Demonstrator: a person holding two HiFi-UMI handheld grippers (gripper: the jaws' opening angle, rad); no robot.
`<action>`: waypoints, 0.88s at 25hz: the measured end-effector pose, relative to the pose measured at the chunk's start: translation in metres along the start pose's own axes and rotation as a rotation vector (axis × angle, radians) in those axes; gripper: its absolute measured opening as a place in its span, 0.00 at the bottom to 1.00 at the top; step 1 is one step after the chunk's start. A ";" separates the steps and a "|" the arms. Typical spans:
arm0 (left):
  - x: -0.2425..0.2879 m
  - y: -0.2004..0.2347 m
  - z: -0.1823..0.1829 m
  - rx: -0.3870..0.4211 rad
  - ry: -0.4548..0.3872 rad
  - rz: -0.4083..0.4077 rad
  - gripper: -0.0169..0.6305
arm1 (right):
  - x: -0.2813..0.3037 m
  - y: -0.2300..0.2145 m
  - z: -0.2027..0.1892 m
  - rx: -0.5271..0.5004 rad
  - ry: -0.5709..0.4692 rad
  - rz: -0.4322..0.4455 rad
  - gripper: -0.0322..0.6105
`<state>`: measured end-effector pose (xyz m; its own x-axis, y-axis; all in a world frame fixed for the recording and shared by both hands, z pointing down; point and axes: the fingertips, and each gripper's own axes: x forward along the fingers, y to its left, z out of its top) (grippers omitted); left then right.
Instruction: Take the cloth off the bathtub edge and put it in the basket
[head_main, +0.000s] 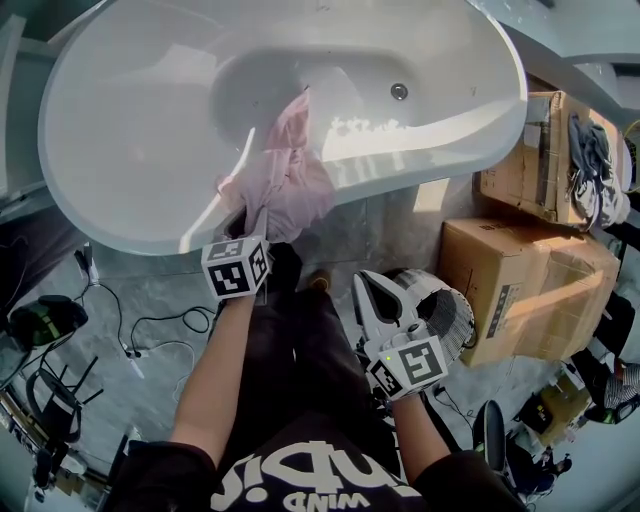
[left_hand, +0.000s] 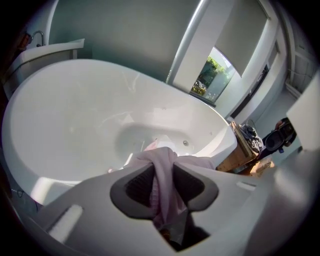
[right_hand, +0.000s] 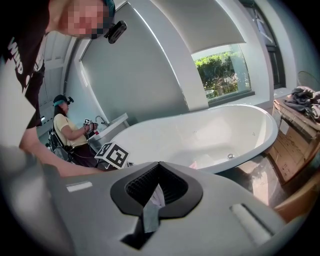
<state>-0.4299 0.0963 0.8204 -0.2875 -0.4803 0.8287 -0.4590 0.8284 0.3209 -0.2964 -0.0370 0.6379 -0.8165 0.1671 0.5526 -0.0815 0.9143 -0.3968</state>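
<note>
The bathtub (head_main: 130, 150) across the upper frame is smooth, glossy white, with a shiny metal drain (head_main: 399, 91). The pink cloth (head_main: 285, 185) is soft, matt, crumpled fabric. The basket (head_main: 455, 315), lower right, looks like perforated white plastic. The cardboard boxes (head_main: 530, 265) are matt brown. The left gripper (left_hand: 162, 170) is matt grey plastic with ribbed black pads (left_hand: 137, 187).

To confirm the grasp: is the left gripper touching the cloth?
Touching. In the left gripper view, the left gripper pinches the cloth between its jaws.
</note>
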 end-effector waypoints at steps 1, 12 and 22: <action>-0.001 0.000 0.001 -0.008 0.003 -0.011 0.20 | 0.000 0.000 0.002 -0.002 -0.003 -0.004 0.06; -0.045 -0.020 0.006 -0.024 -0.020 -0.125 0.16 | -0.001 0.005 0.024 -0.032 -0.033 -0.006 0.06; -0.101 -0.055 0.039 0.003 -0.116 -0.244 0.16 | -0.018 0.022 0.047 -0.072 -0.084 -0.002 0.06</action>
<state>-0.4087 0.0881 0.7009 -0.2625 -0.6958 0.6686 -0.5291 0.6832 0.5033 -0.3103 -0.0376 0.5844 -0.8618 0.1366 0.4886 -0.0444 0.9391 -0.3408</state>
